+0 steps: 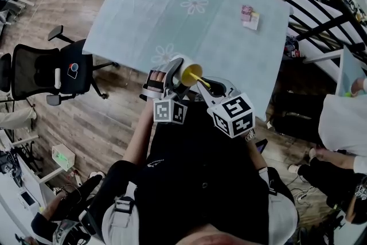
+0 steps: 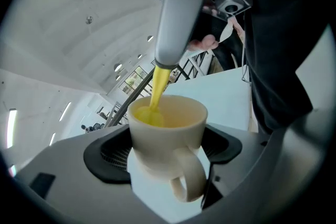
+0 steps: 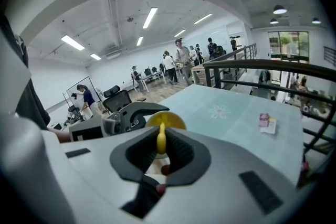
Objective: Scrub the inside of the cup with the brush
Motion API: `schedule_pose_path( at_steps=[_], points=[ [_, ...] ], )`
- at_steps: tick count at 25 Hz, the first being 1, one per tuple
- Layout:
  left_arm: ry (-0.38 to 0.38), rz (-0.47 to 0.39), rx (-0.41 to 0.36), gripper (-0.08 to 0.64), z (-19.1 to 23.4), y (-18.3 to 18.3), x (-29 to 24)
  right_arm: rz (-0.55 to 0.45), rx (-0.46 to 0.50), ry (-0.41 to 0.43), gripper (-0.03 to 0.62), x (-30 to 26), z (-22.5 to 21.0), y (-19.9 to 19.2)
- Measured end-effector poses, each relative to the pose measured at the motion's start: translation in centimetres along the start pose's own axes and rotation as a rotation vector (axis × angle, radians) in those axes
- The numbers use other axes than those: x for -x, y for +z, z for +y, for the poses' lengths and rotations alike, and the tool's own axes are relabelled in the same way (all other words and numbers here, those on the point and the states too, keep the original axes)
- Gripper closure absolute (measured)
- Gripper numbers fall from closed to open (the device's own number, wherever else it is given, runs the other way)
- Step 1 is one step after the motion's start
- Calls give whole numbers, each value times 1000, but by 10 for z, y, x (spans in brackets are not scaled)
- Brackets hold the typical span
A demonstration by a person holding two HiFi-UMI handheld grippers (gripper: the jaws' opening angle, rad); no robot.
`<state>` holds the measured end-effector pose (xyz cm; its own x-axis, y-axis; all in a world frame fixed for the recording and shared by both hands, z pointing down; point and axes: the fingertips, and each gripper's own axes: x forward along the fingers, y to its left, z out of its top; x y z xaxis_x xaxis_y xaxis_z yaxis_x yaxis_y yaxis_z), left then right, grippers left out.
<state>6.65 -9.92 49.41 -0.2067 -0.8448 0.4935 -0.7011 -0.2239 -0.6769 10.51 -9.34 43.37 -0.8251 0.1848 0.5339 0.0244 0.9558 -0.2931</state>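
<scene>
A cream cup (image 2: 167, 136) with a yellow inside is clamped between the jaws of my left gripper (image 2: 165, 152), handle toward the camera. In the head view the cup (image 1: 184, 70) is held tilted above the table's near edge, its mouth facing my right gripper (image 1: 207, 90). My right gripper (image 3: 160, 145) is shut on the yellow brush (image 3: 161, 137). The brush (image 2: 157, 86) reaches down into the cup and its tip touches the yellow inner wall. The cup's mouth (image 3: 165, 120) shows just beyond the right jaws.
The pale blue flowered table (image 1: 149, 8) carries a small pink and white item (image 1: 250, 16) at its far right. A black office chair (image 1: 43, 72) stands left of the table. A dark railing (image 1: 321, 6) runs along the right, and a person (image 1: 338, 123) sits there.
</scene>
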Motion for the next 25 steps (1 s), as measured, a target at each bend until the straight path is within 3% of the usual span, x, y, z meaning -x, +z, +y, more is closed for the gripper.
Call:
schedule_pose_path(
  at_steps=[9, 16, 25],
  points=[
    [43, -5, 6, 156, 11, -1, 4, -19, -28, -83, 554, 4, -22, -2],
    [88, 19, -13, 156, 26, -8, 4, 110, 38, -40, 554, -10, -11, -25],
    [34, 6, -30, 156, 15, 1, -4, 94, 69, 22, 554, -7, 8, -18]
  ],
)
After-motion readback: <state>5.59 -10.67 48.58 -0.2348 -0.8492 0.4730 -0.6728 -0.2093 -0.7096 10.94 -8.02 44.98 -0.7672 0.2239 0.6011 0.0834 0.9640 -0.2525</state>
